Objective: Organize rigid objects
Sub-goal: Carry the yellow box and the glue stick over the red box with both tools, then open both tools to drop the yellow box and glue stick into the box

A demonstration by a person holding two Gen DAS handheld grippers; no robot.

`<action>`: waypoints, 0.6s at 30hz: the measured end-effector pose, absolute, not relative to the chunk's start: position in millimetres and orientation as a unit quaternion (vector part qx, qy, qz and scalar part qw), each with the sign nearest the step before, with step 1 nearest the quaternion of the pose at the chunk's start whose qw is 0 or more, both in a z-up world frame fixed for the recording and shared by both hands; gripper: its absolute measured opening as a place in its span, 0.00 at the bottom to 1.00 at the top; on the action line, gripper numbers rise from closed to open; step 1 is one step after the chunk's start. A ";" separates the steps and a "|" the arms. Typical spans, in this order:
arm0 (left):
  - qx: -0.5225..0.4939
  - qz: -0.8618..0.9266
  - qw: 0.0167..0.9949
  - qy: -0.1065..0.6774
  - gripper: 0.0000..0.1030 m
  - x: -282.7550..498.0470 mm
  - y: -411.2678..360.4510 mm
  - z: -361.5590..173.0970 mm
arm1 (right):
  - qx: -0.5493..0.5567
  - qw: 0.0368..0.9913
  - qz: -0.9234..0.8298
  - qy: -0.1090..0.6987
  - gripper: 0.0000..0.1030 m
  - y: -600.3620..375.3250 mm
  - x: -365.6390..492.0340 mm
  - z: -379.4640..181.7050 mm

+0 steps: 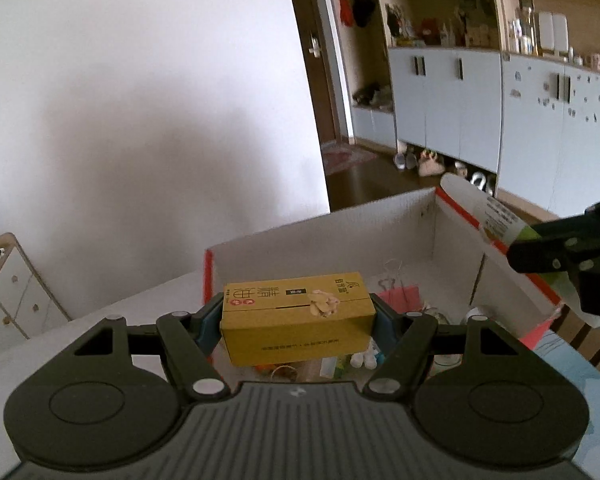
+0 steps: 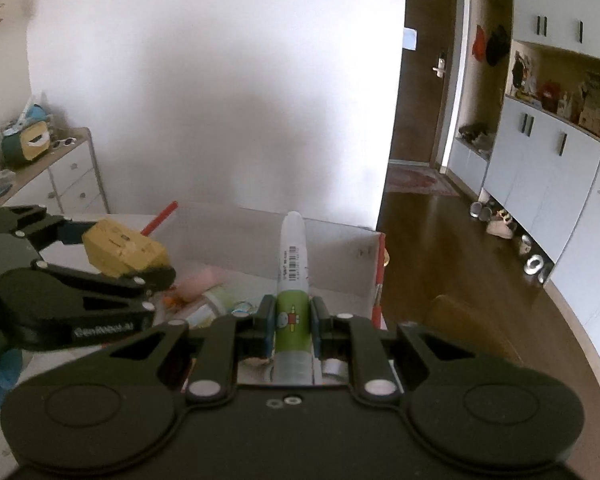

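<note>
We hold our left gripper (image 1: 298, 316) clamped on a small yellow carton (image 1: 296, 316), one blue-padded finger pressed against each short end, so the carton lies crosswise between them with its printed top facing up. It hangs above the near part of the open cardboard box (image 1: 324, 236), a white-walled box with red outer edges, clear of the clutter inside it. From the right wrist view we see the same carton (image 2: 124, 250) pinched in the left gripper (image 2: 120, 256), raised over the box's left side.

Our right gripper (image 2: 293, 328) is closed on a slim tube (image 2: 293, 276), white toward its rounded tip and green with a small cartoon figure where the fingers press its sides. The tube points forward along the fingers, its tip reaching out over the box (image 2: 340, 256) toward the far wall. In the left wrist view the tube (image 1: 484, 208) slants above the box's right rim, with the right gripper (image 1: 556, 256) just beyond that rim.

Inside the box, under the carton, we make out a pink item (image 1: 404, 296), binder clips (image 1: 392, 276) and several small pieces too blurred to name
</note>
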State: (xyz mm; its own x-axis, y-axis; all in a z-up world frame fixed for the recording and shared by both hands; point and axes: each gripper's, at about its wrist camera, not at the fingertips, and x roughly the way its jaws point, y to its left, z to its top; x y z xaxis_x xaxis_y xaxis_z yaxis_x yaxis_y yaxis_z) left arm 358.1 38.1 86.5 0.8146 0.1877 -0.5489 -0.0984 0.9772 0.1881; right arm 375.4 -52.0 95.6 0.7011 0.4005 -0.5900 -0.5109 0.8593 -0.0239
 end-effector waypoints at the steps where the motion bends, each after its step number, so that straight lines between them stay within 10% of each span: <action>1: 0.077 0.075 0.948 0.300 0.70 364.7 37.7 83.3 | -0.093 0.917 0.247 0.300 0.16 -50.2 379.7 91.9; 18: 0.036 0.036 0.912 0.408 0.71 452.3 48.4 35.0 | -0.102 0.893 0.249 0.359 0.16 -26.7 422.4 31.1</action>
